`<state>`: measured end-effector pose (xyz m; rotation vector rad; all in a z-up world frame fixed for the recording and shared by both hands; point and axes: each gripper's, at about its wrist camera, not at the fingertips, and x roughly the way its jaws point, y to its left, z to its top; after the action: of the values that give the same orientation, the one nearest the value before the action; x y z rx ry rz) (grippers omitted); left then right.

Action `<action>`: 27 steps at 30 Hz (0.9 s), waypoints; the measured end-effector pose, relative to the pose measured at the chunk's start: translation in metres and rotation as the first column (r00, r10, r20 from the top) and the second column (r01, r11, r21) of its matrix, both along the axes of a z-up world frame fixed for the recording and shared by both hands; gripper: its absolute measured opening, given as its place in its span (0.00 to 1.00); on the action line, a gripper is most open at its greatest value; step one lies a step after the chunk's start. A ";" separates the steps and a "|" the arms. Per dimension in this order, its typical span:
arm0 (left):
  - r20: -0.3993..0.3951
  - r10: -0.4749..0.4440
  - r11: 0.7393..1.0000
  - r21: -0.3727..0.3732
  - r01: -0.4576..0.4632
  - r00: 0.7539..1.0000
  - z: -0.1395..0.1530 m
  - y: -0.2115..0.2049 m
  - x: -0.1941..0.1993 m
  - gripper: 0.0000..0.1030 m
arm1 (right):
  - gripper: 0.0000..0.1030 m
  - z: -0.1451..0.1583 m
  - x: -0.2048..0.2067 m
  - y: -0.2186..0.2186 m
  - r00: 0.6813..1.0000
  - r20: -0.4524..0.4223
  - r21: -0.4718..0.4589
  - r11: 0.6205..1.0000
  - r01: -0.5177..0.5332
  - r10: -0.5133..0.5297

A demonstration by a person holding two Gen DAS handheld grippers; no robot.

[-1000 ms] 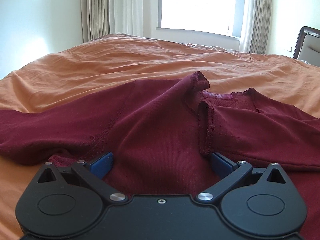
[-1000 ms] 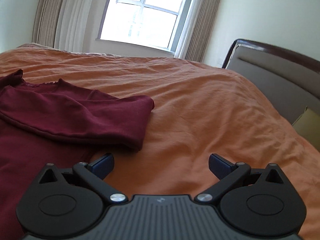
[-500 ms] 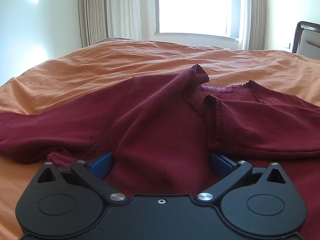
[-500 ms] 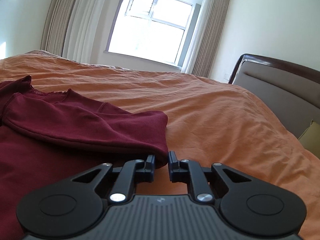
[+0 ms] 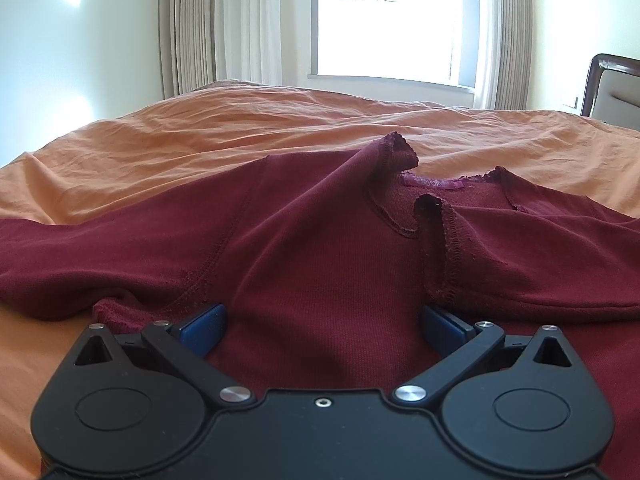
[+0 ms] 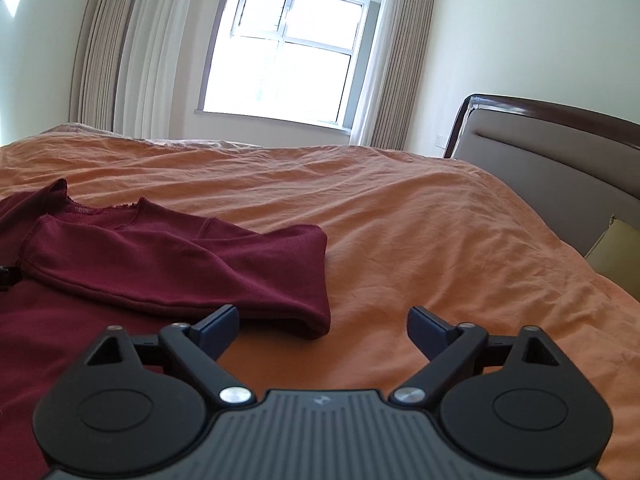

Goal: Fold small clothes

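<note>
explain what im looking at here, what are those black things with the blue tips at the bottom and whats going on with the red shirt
Those black things are two hand-held grippers, one in each of a person's hands, each carrying a camera that looks forward along its two blue-tipped fingers. One picture comes from the left gripper, the other from the right gripper. Both are open and hold nothing. On the bed's orange sheet lies a dark red long-sleeved shirt, to be folded. Its right sleeve is already folded in across the body; its left sleeve is spread out to the side. The left gripper's fingers sit over the shirt's body, and the right gripper is at the folded sleeve's end.
</note>
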<state>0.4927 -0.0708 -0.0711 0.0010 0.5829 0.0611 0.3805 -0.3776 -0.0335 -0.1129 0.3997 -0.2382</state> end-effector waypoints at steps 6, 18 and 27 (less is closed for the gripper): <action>0.003 -0.001 1.000 -0.007 0.001 1.000 0.000 0.001 -0.001 1.00 | 1.00 -0.009 0.037 -0.009 0.997 -0.041 0.039 0.997 0.062 -0.061; -0.042 -0.030 1.000 -0.010 0.030 0.999 0.011 0.005 -0.001 1.00 | 1.00 -0.013 0.027 -0.005 0.992 -0.107 0.057 0.996 0.065 -0.059; -0.106 0.073 0.985 -0.147 -0.088 0.992 0.064 0.076 -0.031 1.00 | 1.00 0.023 -0.036 0.044 0.980 -0.122 0.089 0.985 -0.150 0.160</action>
<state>0.4619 0.0054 -0.0066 -0.1682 0.6873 0.0959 0.3449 -0.3338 -0.0109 -0.0809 0.5253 -0.0612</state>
